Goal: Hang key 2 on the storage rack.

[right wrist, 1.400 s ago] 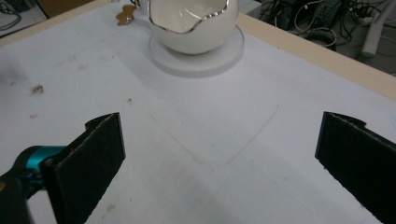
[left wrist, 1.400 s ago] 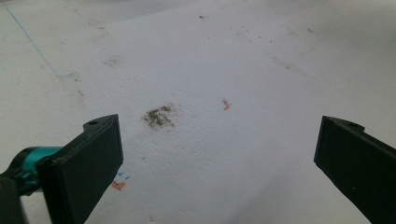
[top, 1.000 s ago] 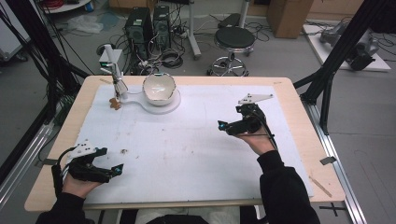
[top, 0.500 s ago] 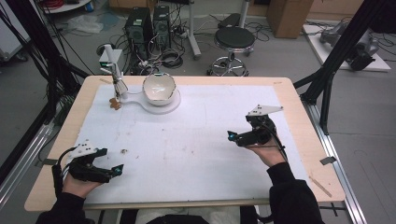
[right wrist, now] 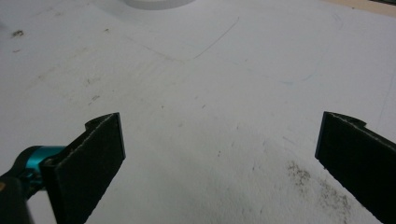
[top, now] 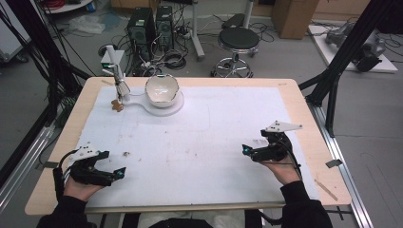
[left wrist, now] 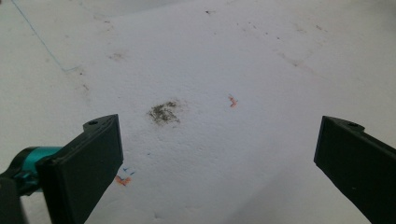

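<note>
My left gripper (top: 119, 173) rests low over the white sheet (top: 199, 142) at the table's front left, jaws wide apart with nothing between them; the same left gripper (left wrist: 219, 163) looks onto bare, stained sheet. At the front right my right gripper (top: 245, 151) is held just above the sheet, pointing left, open and empty. The right gripper (right wrist: 222, 163) faces scuffed white sheet. At the back left a white bowl (top: 162, 90) stands on a white base (top: 172, 106).
A small white stand (top: 119, 85) with a thin tool stands at the back left, a small brown piece (top: 116, 105) at its foot. A dark crumb (top: 126, 153) lies near my left gripper. The wooden table edge (top: 313, 128) borders the sheet.
My right gripper has come back toward the front right of the table and sunk lower. The left gripper has stayed where it was.
</note>
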